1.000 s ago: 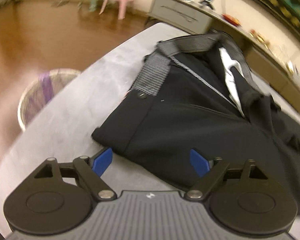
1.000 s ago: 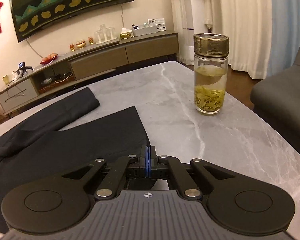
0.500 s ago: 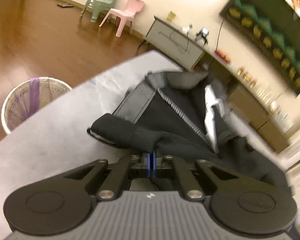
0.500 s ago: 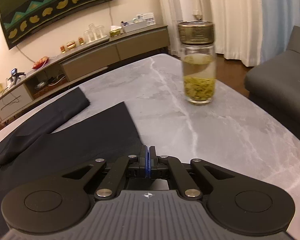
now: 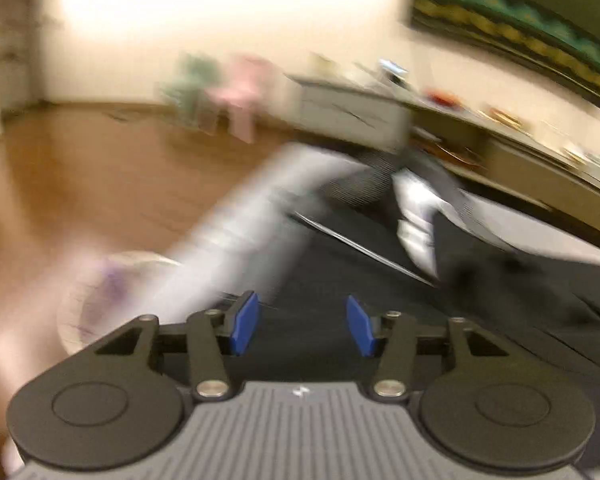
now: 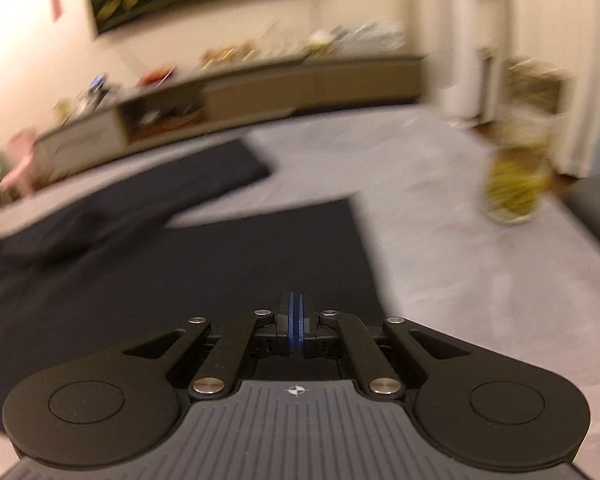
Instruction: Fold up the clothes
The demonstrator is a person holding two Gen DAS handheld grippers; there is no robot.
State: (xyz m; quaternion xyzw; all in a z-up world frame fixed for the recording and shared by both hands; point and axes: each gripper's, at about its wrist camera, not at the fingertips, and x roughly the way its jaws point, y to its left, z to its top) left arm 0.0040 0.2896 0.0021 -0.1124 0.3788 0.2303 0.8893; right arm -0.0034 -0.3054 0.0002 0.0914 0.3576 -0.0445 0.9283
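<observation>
A black jacket (image 5: 380, 280) with a grey striped collar and white lining lies on the grey marble table (image 5: 236, 240). My left gripper (image 5: 302, 324) is open and empty, just above the jacket's near part. In the right wrist view the jacket's black hem (image 6: 220, 264) and a sleeve (image 6: 188, 176) lie flat on the table (image 6: 480, 288). My right gripper (image 6: 296, 326) is shut over the hem; whether cloth is pinched between the pads is hidden. Both views are blurred by motion.
A glass jar of tea (image 6: 516, 176) stands on the table at the right. A wastebasket (image 5: 100, 292) sits on the wooden floor left of the table. A long sideboard (image 6: 260, 92) runs along the far wall. A dark sofa (image 6: 596, 200) is at the far right.
My left gripper, shut on a lifted jacket fold half a second ago, is now open and the cloth lies down. My right gripper stays shut and has swung left, the jar shifting right.
</observation>
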